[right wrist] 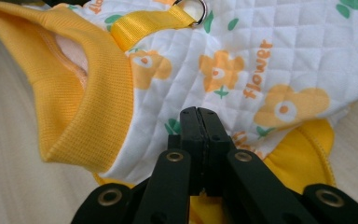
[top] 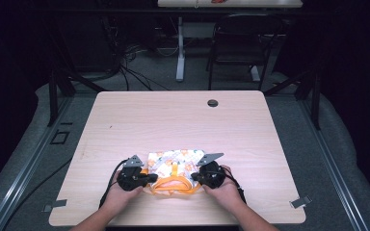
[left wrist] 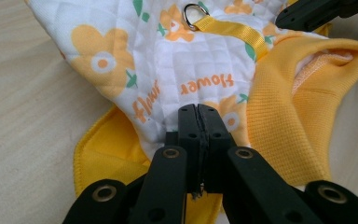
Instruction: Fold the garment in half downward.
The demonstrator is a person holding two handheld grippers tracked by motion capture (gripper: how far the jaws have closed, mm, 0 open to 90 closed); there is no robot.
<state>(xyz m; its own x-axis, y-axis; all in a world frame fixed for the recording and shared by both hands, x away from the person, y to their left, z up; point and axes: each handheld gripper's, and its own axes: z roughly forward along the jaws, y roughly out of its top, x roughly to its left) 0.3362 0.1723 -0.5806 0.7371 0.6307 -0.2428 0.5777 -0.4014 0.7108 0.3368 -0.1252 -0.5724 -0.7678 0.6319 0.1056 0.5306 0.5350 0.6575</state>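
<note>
A small quilted flower-print garment (top: pixel 176 166) lay on the table (top: pixel 173 115) near its front edge, with the left gripper (top: pixel 147 179) and right gripper (top: pixel 196 178) each clamped tight on its opposite sides, probably to spread it flat.

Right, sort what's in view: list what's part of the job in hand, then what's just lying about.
In the job:
- quilted flower-print garment with yellow trim
- left tongs, shut on the garment
- right tongs, shut on the garment

Lying about:
- table, as the work surface
- chair behind it
- floor cables
</note>
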